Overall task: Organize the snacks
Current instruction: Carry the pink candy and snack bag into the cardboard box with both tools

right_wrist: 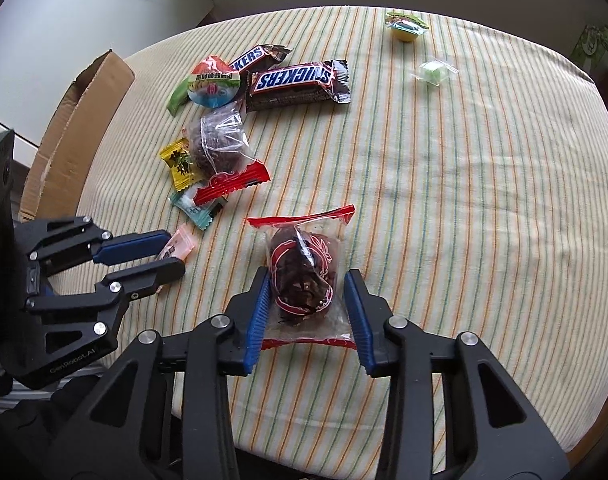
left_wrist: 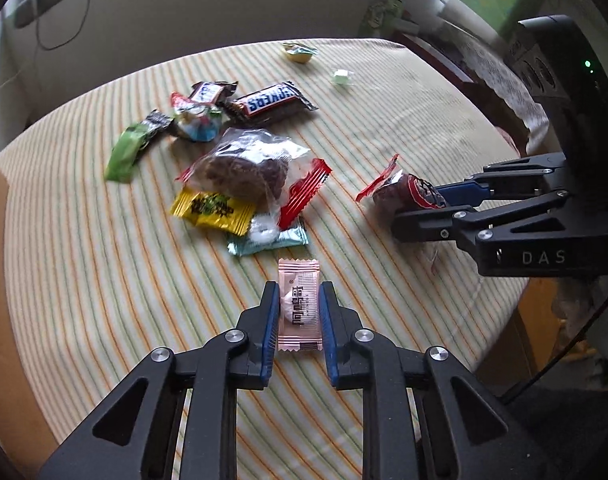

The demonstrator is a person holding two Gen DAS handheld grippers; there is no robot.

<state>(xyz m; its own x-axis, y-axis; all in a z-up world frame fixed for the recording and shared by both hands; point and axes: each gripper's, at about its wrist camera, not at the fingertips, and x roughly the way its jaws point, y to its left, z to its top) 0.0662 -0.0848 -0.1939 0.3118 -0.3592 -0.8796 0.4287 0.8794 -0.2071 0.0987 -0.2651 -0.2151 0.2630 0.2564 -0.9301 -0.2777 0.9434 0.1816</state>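
Note:
My left gripper (left_wrist: pixel 298 294) straddles a pink candy packet (left_wrist: pixel 298 305) lying on the striped tablecloth; the left pad touches it and the right pad is beside it. It also shows in the right wrist view (right_wrist: pixel 176 246). My right gripper (right_wrist: pixel 308 284) is open around a clear red-edged bag with a dark pastry (right_wrist: pixel 304 276), a gap on its right side. That bag shows in the left wrist view (left_wrist: pixel 403 192). A snack pile lies beyond: two Snickers bars (right_wrist: pixel 294 80), a second pastry bag (right_wrist: pixel 220 142), a yellow candy (right_wrist: pixel 180 164), a teal packet (right_wrist: pixel 196 210).
A cardboard box (right_wrist: pixel 76 120) stands at the table's left edge. A small yellow jelly cup (right_wrist: pixel 405 28) and a green wrapped candy (right_wrist: pixel 433 72) lie apart at the far right. The round table's striped cloth (right_wrist: pixel 463 200) drops off at the near edge.

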